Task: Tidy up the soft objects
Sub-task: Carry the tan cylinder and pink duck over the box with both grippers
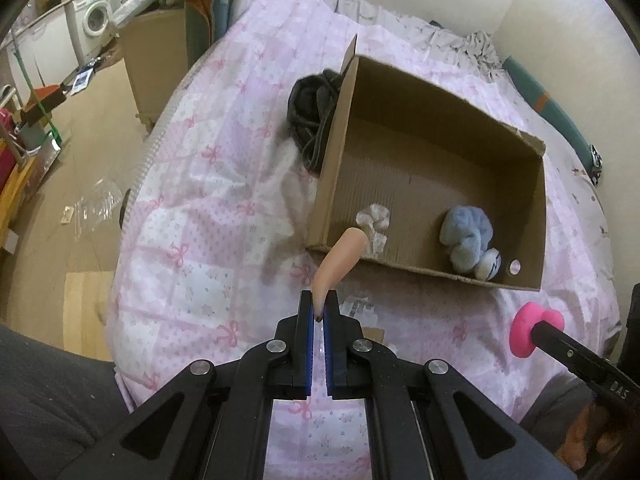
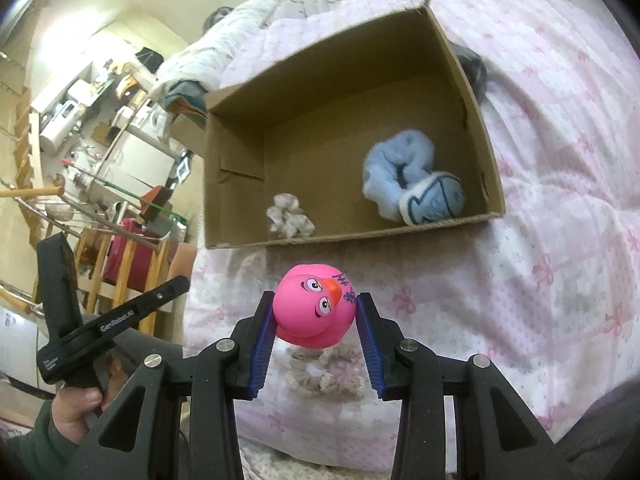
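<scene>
Grippers above a pink quilted bed (image 1: 208, 208), both short of the open brown cardboard box's (image 1: 538, 216) near rim.
Left gripper (image 1: 319, 304) pinches a peach finger-shaped soft toy (image 1: 338, 258); right gripper (image 2: 316, 312) clamps a pink rubber duck (image 2: 314, 306).

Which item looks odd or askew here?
The cardboard box has one flap sticking up and a torn corner edge. A dark bundle of cloth lies outside it against its wall, on the bed, not inside with the blue plush.

Open-topped cardboard box (image 1: 440, 128), far half bare; white scrunchie (image 1: 374, 226) and blue plush (image 1: 466, 240) along near wall.
</scene>
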Demonstrator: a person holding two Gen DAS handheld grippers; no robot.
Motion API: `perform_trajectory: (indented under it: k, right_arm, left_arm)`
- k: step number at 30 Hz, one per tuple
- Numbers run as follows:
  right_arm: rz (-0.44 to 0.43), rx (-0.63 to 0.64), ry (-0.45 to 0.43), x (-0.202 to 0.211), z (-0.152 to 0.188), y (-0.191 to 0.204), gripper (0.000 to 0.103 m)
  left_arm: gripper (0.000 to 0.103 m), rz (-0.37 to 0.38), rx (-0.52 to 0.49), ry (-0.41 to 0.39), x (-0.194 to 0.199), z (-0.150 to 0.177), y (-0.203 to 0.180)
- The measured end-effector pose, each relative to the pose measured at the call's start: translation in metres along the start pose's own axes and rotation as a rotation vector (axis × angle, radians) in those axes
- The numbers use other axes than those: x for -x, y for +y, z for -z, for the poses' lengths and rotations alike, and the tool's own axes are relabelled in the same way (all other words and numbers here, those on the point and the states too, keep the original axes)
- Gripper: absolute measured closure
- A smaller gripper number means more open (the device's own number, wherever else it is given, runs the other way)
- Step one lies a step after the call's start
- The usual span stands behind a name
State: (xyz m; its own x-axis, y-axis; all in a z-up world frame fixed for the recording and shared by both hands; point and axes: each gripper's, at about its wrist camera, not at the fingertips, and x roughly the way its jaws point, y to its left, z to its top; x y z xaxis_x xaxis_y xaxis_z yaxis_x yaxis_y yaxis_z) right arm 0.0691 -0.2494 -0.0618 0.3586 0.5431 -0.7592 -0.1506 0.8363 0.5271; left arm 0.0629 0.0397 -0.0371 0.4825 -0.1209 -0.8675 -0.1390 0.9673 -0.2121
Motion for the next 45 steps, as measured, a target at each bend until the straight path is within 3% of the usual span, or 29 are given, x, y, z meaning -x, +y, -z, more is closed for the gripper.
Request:
perform_trajectory:
  k: [10,25,36,45]
  right_arm:
    - [-0.006,0.033,-0.094,0.027,-0.008,0.012,0.061]
    - [0.006,0.069,-0.181,0.056,-0.047,0.019,0.061]
    - [0.051,0.075,-0.205,0.049,-0.079,0.004,0.061]
    - [0.068,0.008,-0.162,0.019,-0.073,-0.023,0.061]
  left_arm:
    - [0.099,0.037,-0.043,-0.062,0.023,-0.019,-0.017]
    - [0.099,0.065,-0.107,-0.118,0.033,-0.066,-0.048]
    - [0.099,0.038,-0.147,-0.102,0.007,-0.085,-0.06]
    - [0.099,0.042,-0.222,-0.083,-0.032,-0.079,-0.07]
